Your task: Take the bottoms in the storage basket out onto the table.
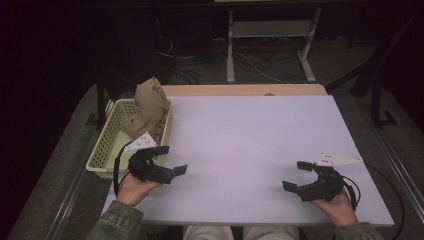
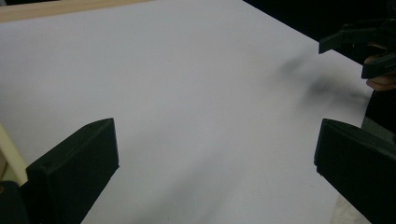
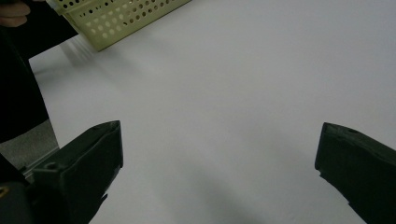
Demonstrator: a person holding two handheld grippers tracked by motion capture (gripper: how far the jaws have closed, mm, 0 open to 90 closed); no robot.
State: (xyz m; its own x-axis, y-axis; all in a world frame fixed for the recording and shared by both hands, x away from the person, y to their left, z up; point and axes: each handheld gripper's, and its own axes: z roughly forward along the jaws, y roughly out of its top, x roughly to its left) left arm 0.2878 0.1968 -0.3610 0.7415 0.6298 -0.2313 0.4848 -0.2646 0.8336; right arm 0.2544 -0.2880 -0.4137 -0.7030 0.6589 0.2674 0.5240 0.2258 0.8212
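High view: crumpled tan cloth garment (image 1: 150,107) sitting bunched in the pale yellow-green perforated plastic basket (image 1: 102,152) at the left edge of the table, heaped toward the far end and poking up above the rim. Looks like the putting-away is basically done, judging by the cloth being fully inside and nothing else lying about. Maybe a bit of tucking down left, since the heap leans over the right rim.

Just near of the basket, left gripper (image 1: 172,160) hovering low over the white tabletop (image 1: 250,145), jaws spread wide, nothing in them. Same story in the left gripper view: left gripper (image 2: 217,154) gaping, bare table between the jaws. Not touching the cloth or the basket, though close beside the basket's near right corner.

Well apart, at the near right, right gripper (image 1: 297,176) also wide open and empty, pointing left across the table. Right gripper view confirms: right gripper (image 3: 219,158) with jaws far apart, just white surface between, basket (image 3: 116,18) off at the far left.

Rest of the table bare. So probably finished, or waiting on another item.
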